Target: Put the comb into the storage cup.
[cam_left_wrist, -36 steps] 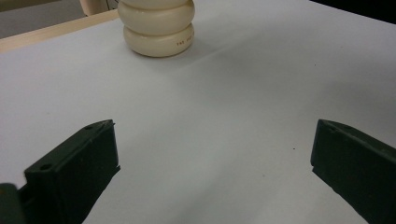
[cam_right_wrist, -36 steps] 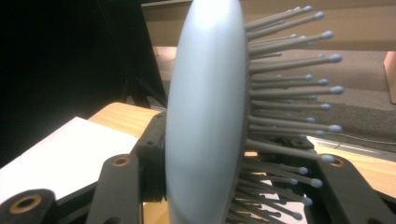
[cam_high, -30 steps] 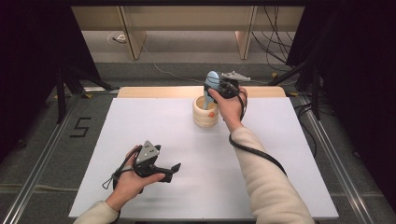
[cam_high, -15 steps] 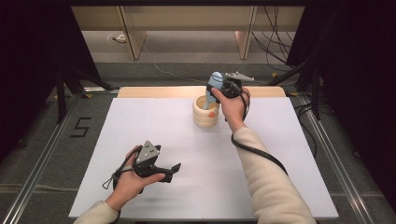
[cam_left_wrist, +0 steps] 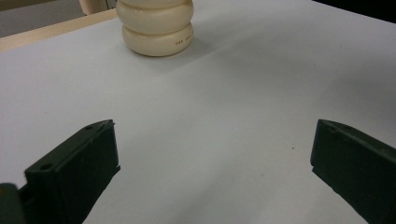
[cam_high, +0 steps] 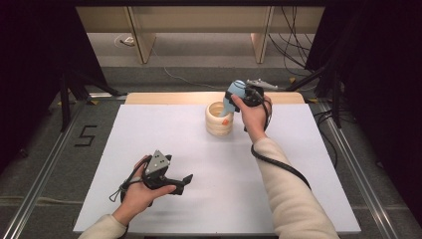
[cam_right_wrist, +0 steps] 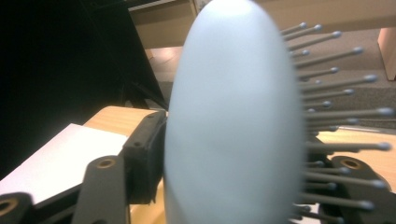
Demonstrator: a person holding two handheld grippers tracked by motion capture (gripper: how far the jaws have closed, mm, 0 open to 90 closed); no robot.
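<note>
A light blue hairbrush (cam_high: 238,86) stands tilted at the cream ringed holder (cam_high: 218,125), with its orange-tipped handle end down at the holder's mouth. My right gripper (cam_high: 235,98) is around the brush head (cam_right_wrist: 229,116). Its jaws have just been opening. The left jaw lies close to the brush's smooth back, and the bristles (cam_right_wrist: 336,84) point straight and unbent toward the right jaw. My left gripper (cam_high: 185,179) rests on the white table near its front left, jaws wide open with nothing between them (cam_left_wrist: 215,130). The holder (cam_left_wrist: 156,28) stands ahead of it.
A white sheet (cam_high: 164,134) covers the table, with a wooden strip (cam_high: 164,98) along its far edge. A grey tool (cam_high: 261,83) lies on that strip behind my right hand. Cables trail on the floor beyond, and dark stands flank both sides.
My right hand and the brush head have shifted slightly to the right over the holder. My left hand and its gripper have stayed where they were.
</note>
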